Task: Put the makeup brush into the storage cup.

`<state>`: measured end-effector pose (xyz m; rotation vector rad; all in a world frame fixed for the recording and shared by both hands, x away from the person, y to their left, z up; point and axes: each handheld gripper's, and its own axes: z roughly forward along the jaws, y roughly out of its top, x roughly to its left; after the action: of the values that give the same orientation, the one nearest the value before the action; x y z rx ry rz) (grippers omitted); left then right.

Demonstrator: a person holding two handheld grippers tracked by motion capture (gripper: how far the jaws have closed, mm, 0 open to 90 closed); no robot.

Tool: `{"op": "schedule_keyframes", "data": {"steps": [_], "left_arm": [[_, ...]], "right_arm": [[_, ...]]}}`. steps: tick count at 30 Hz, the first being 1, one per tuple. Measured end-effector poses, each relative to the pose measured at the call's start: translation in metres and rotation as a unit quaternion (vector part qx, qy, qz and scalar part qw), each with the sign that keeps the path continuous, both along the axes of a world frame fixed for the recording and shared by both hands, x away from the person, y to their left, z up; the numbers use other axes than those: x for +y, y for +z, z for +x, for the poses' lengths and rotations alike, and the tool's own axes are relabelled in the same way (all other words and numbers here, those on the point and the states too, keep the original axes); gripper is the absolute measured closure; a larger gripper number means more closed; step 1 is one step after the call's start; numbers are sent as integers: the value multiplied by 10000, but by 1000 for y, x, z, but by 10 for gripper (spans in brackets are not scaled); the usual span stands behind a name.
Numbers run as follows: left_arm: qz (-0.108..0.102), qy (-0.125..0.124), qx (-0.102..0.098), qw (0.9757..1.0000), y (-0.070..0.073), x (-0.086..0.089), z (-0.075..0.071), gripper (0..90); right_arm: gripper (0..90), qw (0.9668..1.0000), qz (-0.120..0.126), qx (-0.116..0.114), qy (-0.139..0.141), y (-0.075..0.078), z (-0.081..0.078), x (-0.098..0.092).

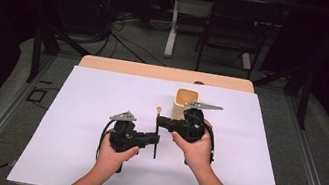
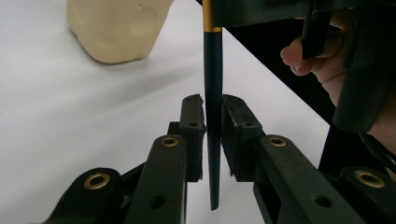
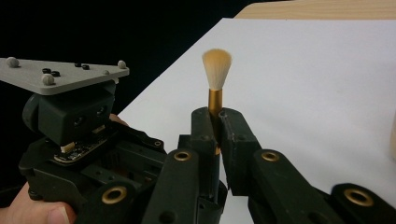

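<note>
Makeup brush (image 1: pixel 157 132) at frame centre, above the white table cover (image 1: pixel 88 110). Right gripper (image 3: pixel 215 122) is clamped on its gold ferrule. Left gripper (image 2: pixel 213 112) has its jaws drawn in around the dark handle; whether the pads touch it is unclear. Cream container (image 1: pixel 185 103) behind, partly hidden. No writing legible.

The white sheet (image 1: pixel 86 125) on the table lies bare along its left edge, its near edge and toward both near corners, giving wide room to pass. Near the far edge, right of the middle, a cream cup (image 1: pixel 185 103) stands in the way, just behind the right gripper (image 1: pixel 162 120). At mid-sheet the left gripper (image 1: pixel 154 139) and the brush (image 1: pixel 157 128) between both block the centre
</note>
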<state>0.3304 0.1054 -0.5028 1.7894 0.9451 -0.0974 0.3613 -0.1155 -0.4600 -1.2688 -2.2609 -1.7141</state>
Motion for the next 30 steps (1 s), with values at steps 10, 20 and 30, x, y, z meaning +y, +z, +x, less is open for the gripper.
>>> {"op": "schedule_keyframes", "data": {"steps": [10, 20, 30], "left_arm": [[46, -7, 19, 10000, 0, 0, 0, 820], [-61, 7, 104, 9999, -1, 2, 1, 826], [-86, 61, 143, 9998, 0, 3, 0, 831]], "right_arm": [[841, 10000, -6, -10, 4, -1, 0, 0], [841, 10000, 0, 4, 11, -1, 0, 1], [841, 9999, -74, -105, -3, 0, -3, 3]]}}
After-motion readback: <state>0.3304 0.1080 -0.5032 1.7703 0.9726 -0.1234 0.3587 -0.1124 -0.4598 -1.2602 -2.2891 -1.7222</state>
